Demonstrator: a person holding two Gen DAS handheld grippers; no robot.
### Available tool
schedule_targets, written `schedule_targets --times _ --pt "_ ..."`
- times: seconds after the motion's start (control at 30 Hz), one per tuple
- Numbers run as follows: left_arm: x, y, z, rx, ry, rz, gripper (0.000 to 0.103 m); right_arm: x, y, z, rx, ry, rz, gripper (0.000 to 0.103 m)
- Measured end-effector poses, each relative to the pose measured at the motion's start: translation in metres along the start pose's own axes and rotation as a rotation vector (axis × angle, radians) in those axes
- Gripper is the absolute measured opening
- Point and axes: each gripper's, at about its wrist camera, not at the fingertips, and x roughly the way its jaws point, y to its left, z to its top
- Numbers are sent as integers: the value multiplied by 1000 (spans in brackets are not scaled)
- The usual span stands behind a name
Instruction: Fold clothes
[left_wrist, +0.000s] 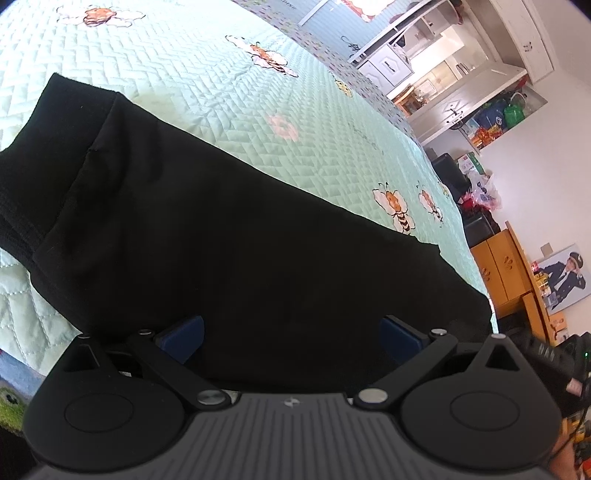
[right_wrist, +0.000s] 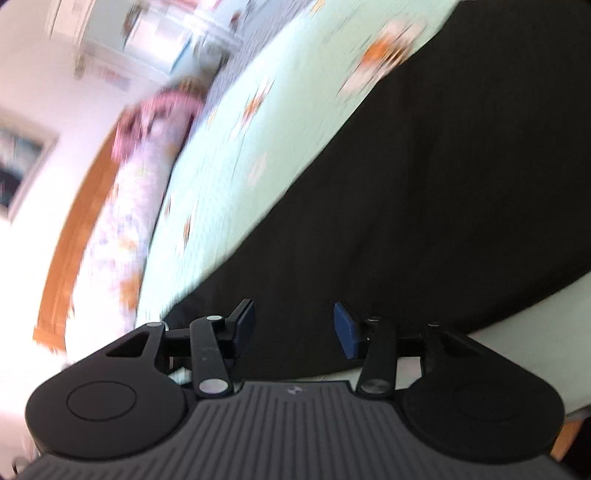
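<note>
A black garment lies spread on a pale green quilted bedspread printed with bees. Its ribbed hem or cuff is at the left edge of the left wrist view. My left gripper stands open over the near edge of the garment. Its blue pads are wide apart, with black cloth lying below and between them. In the blurred right wrist view the same black garment fills the right side. My right gripper is open about halfway above its near edge, and its pads press on nothing.
The bed's far edge drops toward white shelves, a dark box and an orange wooden cabinet. A framed picture leans by the wall. A floral pillow and a wooden headboard lie left in the right wrist view.
</note>
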Motion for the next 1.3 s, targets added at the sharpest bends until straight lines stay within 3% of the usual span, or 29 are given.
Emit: schedule_targets --times 0.2,0.27,0.3,0.4,0.6,0.7,0.8,0.87,0.9,0.93,1.1,1.23,1.3 --pt "1 -3 1 -14 0 14 103 -78 -86 42 204 -304 -74 52" --pt "1 -2 1 -23 2 17 103 -91 -119 47 279 -333 -129 50" --pt "1 -2 2 -32 3 16 103 -95 -132 46 320 -343 -116 41" --pt "-1 7 6 -101 5 -9 103 -103 -139 41 377 -362 -56 47" --pt "-15 25 13 -273 -27 -79 103 -80 -71 34 140 -261 54 56" --pt "-39 27 14 -329 -110 -84 103 -52 -55 25 136 -142 191 61" --pt "-65 32 17 -373 -187 -71 103 -21 -55 14 184 -45 252 62" --pt "-81 36 20 -392 -231 -64 103 -4 -64 3 230 -12 216 61" --pt "-88 39 21 -403 -250 -64 103 -1 -71 -2 259 -11 187 48" --pt "-95 43 22 -414 -266 -71 103 1 -76 -6 281 -12 168 44" --pt "-108 65 26 -451 -313 -53 103 -6 -58 -10 250 -9 182 54" --pt "-95 86 33 -476 -267 -38 103 -24 -56 -8 205 7 226 63" --pt "-88 95 31 -507 -240 -8 103 -16 -60 -3 204 32 184 63"
